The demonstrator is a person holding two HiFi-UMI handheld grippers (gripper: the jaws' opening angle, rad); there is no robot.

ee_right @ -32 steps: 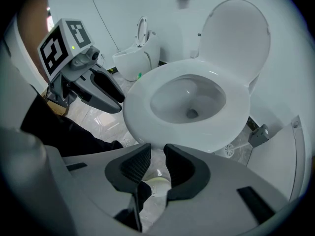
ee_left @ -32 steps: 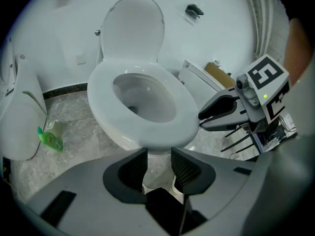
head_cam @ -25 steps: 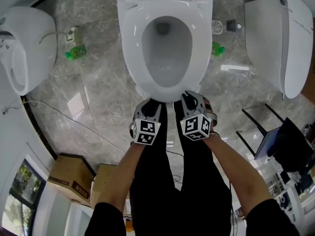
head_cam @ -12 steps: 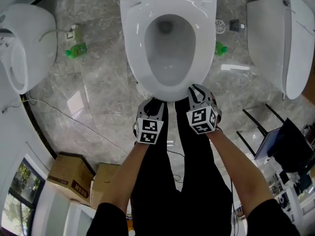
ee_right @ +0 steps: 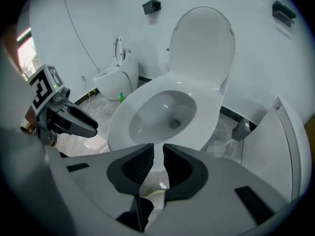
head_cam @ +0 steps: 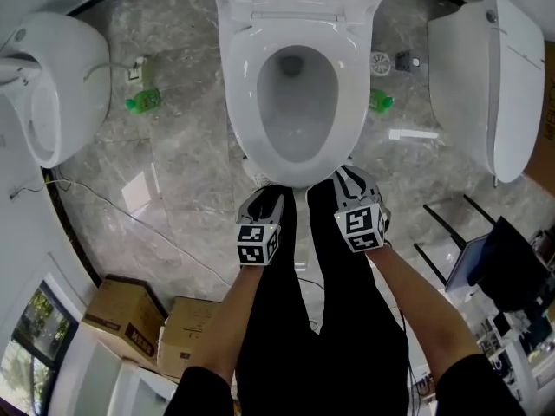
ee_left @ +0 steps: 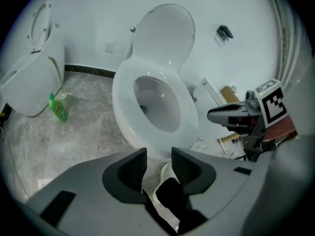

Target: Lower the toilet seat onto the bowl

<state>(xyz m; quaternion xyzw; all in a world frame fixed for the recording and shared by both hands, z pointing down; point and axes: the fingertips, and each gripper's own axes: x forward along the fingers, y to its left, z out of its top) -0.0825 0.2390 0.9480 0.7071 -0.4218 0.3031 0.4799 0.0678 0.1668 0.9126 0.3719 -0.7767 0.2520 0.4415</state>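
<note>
The toilet seat lies flat on the bowl, with the lid upright at the far side. At the bowl's near edge, the left hand-held gripper hangs wide and empty. The right hand-held gripper beside it shows a narrow, empty gap.

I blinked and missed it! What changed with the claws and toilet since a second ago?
The left claw and right claw pulled a little away from the front of the toilet seat and rolled slightly. Neither grabbed or dropped anything. The seat stayed down and the lid up.
</note>
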